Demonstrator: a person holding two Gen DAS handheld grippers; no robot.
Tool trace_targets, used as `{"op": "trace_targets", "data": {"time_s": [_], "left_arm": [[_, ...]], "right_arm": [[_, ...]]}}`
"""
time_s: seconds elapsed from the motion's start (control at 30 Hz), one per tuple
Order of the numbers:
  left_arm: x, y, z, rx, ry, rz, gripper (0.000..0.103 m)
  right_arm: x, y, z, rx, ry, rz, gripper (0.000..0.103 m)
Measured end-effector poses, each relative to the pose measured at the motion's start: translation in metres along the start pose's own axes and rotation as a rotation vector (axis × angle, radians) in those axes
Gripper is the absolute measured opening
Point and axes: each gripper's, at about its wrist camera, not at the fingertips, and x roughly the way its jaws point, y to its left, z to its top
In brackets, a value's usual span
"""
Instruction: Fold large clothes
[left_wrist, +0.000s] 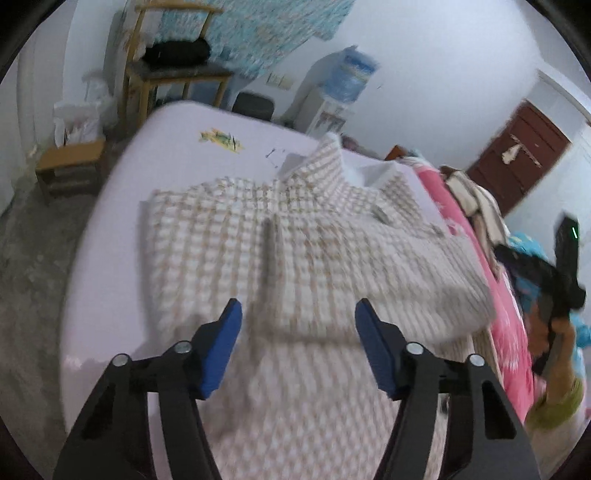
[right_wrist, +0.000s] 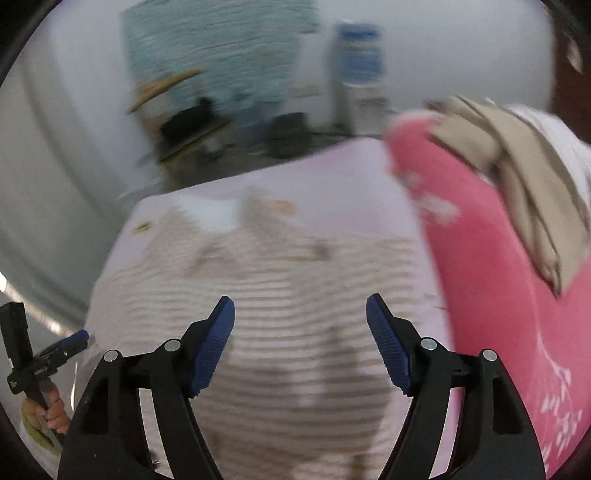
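Checked beige-and-white cloth fills the middle of both views: a large shirt (left_wrist: 295, 236) lies spread on a bed (left_wrist: 110, 236) covered in a pale lilac sheet, collar at the far end and the button placket running toward the near edge. In the left wrist view the left tool (left_wrist: 298, 314) hangs just above the near part of the shirt, its blue pads (left_wrist: 221, 354) standing apart with only cloth showing below the gap and nothing pinched between them; the folded-in sleeves lie to the left and right of that gap. In the right wrist view, which is blurred, the right tool (right_wrist: 300, 310) is likewise released, its ribbed blue pads (right_wrist: 212, 347) spread wide over the lower middle of the shirt (right_wrist: 280, 295), with no fabric caught between them; whether the pads touch the cloth cannot be told. A pink quilt (right_wrist: 498, 295) lies along the right side of the bed, just beside the shirt's right edge, with a tan garment (right_wrist: 517, 177) draped over its far end. At the right edge of the left view a hand (left_wrist: 561, 332) holds the other tool's handle beside the quilt (left_wrist: 506, 295).
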Motion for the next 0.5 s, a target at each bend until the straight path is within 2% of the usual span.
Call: {"op": "trace_targets", "data": {"time_s": [0.1, 0.13, 0.2, 0.23, 0.33, 0.43, 0.5], "left_arm": [[0.040, 0.001, 0.021, -0.025, 0.075, 0.061, 0.053], [0.048, 0.003, 0.023, -0.031, 0.091, 0.070, 0.048], [0.054, 0.003, 0.027, -0.033, 0.082, 0.096, 0.033], [0.053, 0.001, 0.029, -0.019, 0.083, 0.092, 0.011], [0.039, -0.005, 0.031, 0.006, 0.037, 0.086, 0.006], [-0.001, -0.011, 0.027, 0.026, -0.072, 0.049, 0.006], [-0.023, -0.010, 0.023, 0.046, -0.136, 0.085, 0.006]], "right_arm": [[0.008, -0.026, -0.005, 0.042, -0.003, -0.029, 0.070], [0.011, -0.032, -0.008, 0.047, -0.002, -0.037, 0.070], [0.014, -0.035, -0.017, 0.047, 0.002, -0.042, 0.070], [0.014, -0.038, -0.018, 0.044, 0.003, -0.046, 0.070], [0.013, -0.041, -0.021, 0.030, -0.001, -0.055, 0.070], [0.015, -0.041, -0.020, 0.018, -0.007, -0.053, 0.070], [0.017, -0.038, -0.020, -0.012, -0.010, -0.062, 0.070]]}}
